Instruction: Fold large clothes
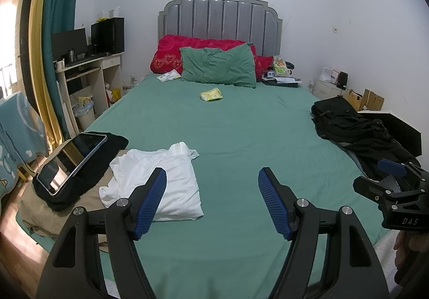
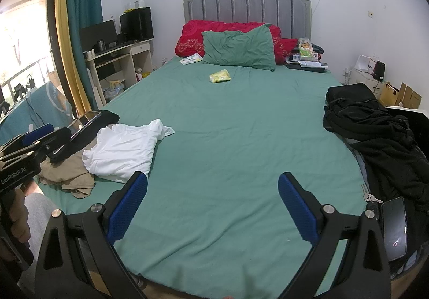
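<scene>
Spread fingers [image 1: 155, 200]; white shirt [image 1: 158, 181] beyond

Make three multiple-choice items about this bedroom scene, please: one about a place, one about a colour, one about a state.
1. Where does the tablet lie?
A. on the green pillow
B. on dark clothing at the bed's left edge
C. on the desk

2. What colour is the garment nearest the left tool?
A. white
B. red
C. yellow

3. In what state are the two tools?
A. both shut on cloth
B. one holds the tablet
C. both open, holding nothing

Answers:
1 B, the tablet rests tilted on a black garment at the left edge.
2 A, the white garment lies just ahead of its left finger.
3 C, the right tool and the left one show spread fingers with only the bed sheet between.
</scene>
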Tool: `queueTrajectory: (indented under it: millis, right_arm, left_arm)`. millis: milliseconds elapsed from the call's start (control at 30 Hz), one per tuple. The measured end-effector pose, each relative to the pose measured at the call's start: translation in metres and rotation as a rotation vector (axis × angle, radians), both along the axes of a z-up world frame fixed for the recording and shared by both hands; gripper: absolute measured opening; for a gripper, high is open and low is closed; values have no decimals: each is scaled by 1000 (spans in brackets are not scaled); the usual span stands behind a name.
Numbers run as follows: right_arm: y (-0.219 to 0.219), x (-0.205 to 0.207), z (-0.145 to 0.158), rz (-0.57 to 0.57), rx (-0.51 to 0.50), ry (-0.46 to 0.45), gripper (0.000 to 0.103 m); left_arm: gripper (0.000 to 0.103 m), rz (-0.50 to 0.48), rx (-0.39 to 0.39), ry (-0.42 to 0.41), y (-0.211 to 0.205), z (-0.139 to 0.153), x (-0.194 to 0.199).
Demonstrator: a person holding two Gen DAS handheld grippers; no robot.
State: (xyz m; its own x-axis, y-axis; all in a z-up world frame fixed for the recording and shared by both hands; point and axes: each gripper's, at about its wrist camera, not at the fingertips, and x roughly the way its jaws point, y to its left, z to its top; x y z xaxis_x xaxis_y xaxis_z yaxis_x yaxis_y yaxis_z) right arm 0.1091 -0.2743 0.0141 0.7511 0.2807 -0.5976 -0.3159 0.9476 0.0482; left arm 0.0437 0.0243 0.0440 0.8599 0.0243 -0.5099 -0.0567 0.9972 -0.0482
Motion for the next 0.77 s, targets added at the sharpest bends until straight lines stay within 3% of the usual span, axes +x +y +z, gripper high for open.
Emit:
queueTrajectory:
  millis: [767]
  right_arm:
    - [1, 3, -6, 14, -4, 14, 97]
  left_arm:
    - [74, 10, -10, 22, -2, -5, 1]
